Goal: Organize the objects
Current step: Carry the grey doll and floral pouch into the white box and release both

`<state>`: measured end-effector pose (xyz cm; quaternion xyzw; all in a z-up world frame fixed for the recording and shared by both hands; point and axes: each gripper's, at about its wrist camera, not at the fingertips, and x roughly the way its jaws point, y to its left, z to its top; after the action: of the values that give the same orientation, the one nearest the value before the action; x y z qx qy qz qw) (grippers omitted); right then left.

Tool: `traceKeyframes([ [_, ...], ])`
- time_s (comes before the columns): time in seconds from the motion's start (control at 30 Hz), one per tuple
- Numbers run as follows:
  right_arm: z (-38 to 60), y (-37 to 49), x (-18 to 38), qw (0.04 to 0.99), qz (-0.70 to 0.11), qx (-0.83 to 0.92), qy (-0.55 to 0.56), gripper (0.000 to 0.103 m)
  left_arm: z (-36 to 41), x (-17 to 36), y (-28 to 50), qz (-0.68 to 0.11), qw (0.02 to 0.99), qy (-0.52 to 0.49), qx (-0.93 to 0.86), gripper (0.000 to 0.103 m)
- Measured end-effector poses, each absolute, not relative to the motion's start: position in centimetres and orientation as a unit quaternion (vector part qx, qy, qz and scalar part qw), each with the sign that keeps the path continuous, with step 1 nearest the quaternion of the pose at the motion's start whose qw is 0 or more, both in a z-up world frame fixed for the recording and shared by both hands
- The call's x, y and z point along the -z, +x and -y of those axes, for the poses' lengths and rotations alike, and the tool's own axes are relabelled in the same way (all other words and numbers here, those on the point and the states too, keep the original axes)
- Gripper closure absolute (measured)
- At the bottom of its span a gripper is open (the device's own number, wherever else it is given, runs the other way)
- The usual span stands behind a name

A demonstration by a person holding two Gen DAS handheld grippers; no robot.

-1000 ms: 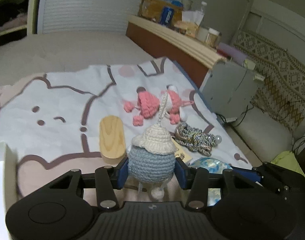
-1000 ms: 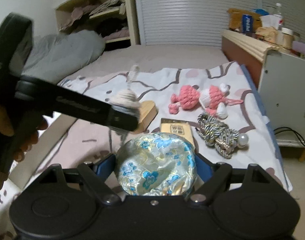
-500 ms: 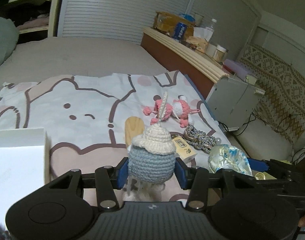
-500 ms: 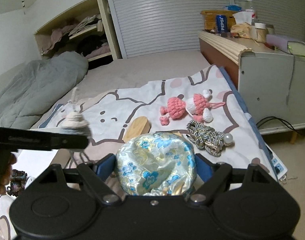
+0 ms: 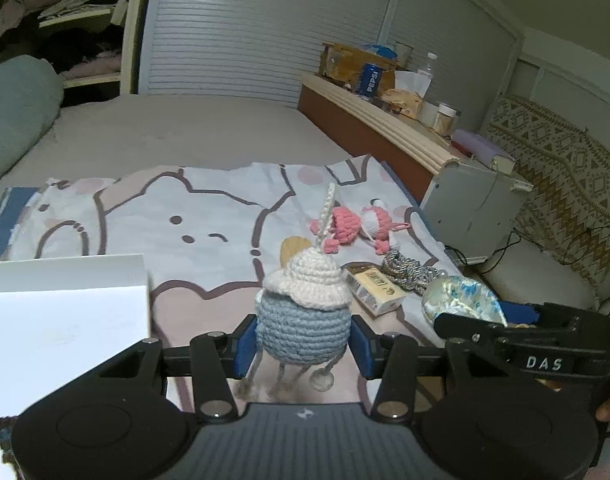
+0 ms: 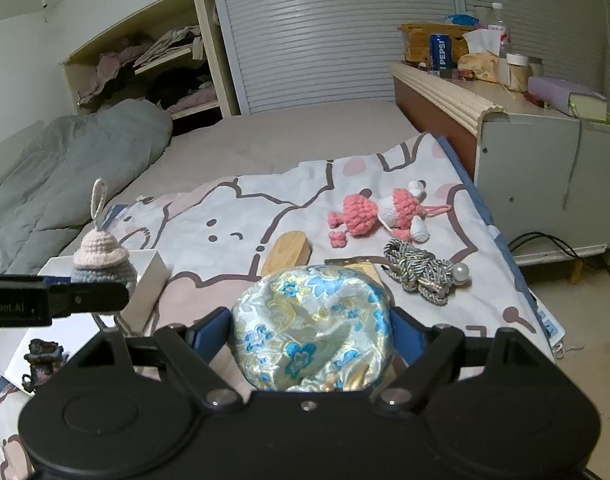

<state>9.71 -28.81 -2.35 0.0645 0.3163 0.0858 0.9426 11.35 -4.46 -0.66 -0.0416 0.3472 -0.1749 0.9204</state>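
Note:
My left gripper is shut on a blue crochet doll with a cream hat and loop, held above the bed beside a white box. The same doll shows at the left of the right wrist view, over the white box. My right gripper is shut on a round silk pouch with blue flowers; that pouch also appears at the right of the left wrist view. On the cartoon blanket lie a pink crochet toy, a wooden oval, a braided cord with a pearl and a small gold box.
A dark small ornament sits inside the white box. A grey duvet lies at the left. A wooden headboard shelf holds a can, tissues and jars. A grey cabinet stands right of the bed, with cables on the floor.
My left gripper has drawn back and leftward with the doll, so the white box has come into view beside it. The right gripper has risen a little with the pouch.

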Motion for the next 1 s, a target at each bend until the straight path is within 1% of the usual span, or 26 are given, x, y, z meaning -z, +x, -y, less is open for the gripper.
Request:
traceKeyframes([
  [0.37,27.7,8.7,1.4,0.947,-0.307,-0.084,0.054,0.018,3.0,0.4,10.1,-0.349,0.928,-0.016,0.13,0.054],
  [0.67,27.2,8.5,1.2,0.947,-0.309,-0.077,0.04,0.018,1.6,1.0,10.1,-0.355,0.929,-0.02,0.105,0.054],
  [1.0,27.2,8.7,1.3,0.949,-0.308,-0.055,0.036,0.018,-0.5,0.4,10.1,-0.332,0.938,-0.033,0.093,0.054],
])
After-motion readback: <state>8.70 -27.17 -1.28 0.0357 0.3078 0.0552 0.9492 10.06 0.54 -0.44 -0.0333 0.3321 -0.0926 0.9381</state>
